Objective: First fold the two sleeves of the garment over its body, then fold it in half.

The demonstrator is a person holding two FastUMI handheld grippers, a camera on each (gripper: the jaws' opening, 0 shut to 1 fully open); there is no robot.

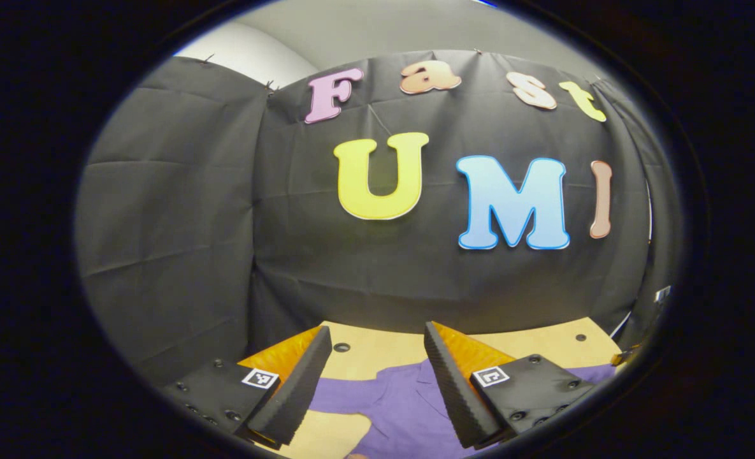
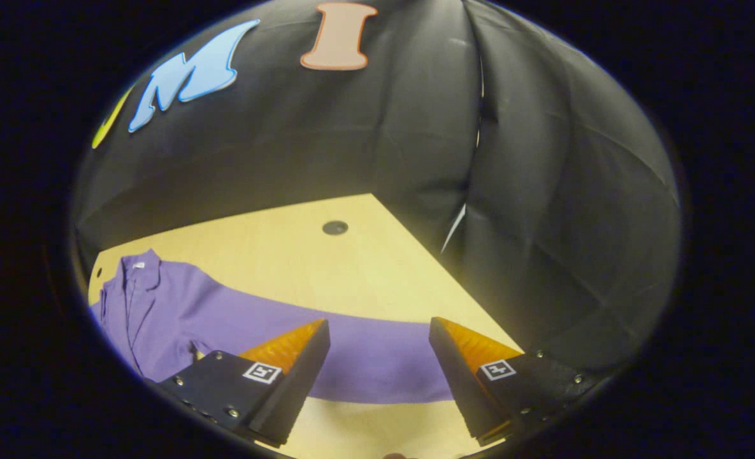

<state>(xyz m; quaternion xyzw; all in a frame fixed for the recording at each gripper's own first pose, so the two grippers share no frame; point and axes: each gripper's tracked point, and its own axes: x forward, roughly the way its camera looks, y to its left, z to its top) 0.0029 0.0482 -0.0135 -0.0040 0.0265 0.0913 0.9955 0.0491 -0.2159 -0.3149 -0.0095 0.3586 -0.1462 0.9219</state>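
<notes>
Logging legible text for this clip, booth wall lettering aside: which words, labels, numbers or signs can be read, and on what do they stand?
No readable text.
Left hand-held gripper: square black-and-white marker on each finger, a pattern, no words.
Right hand-held gripper: the same kind of markers, no words.
Purple garment: small white tag at the collar, too small to read.

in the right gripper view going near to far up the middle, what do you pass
open tool → purple sleeve → bare table → dark round hole → black cloth wall
</notes>
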